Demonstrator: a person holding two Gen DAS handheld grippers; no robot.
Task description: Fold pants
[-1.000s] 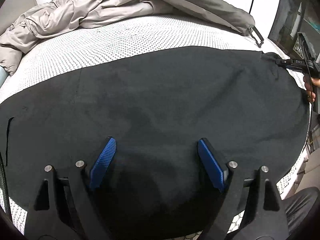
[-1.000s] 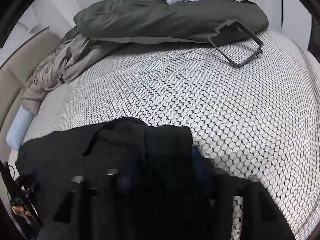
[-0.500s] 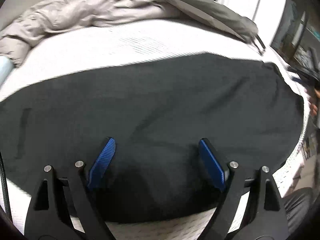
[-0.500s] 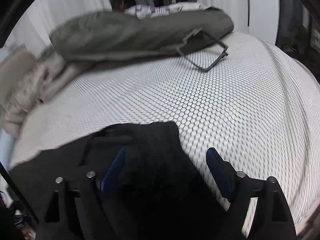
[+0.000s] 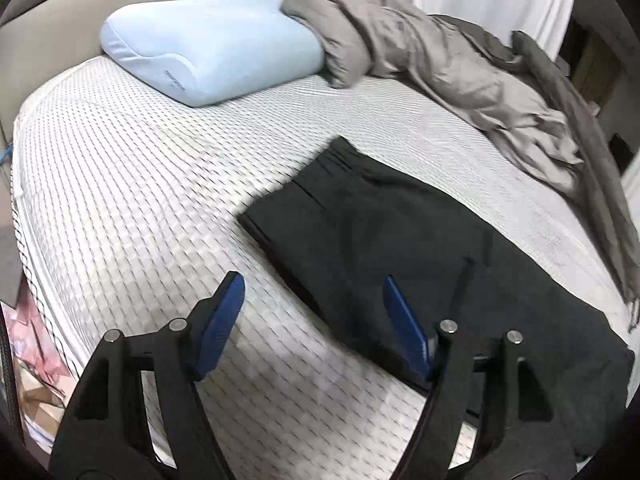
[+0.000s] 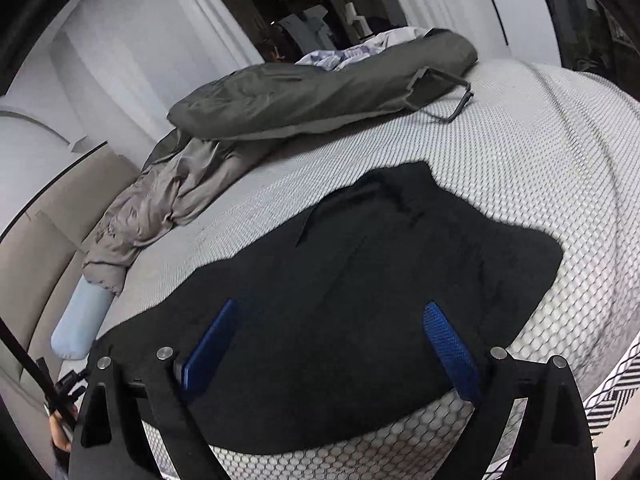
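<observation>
Black pants [image 5: 400, 240] lie flat, folded lengthwise, on the white patterned mattress [image 5: 140, 200]. In the left wrist view one end with its stitched edge points toward the pillow. My left gripper [image 5: 314, 308] is open and empty, hovering over the pants' near left corner, with its right blue pad over the fabric. In the right wrist view the other end of the pants [image 6: 380, 280] spreads out with an uneven edge. My right gripper [image 6: 332, 336] is open and empty just above this end.
A light blue pillow [image 5: 212, 60] lies at the head of the bed. A crumpled grey blanket [image 5: 460, 80] and a dark green cover [image 6: 320, 88] with a strap loop lie along the far side. The bed edge [image 5: 36, 280] drops off at left.
The left gripper swung left, from over the middle of the pants to their left end. The right gripper let go of the pants' end and opened, then pulled back above it.
</observation>
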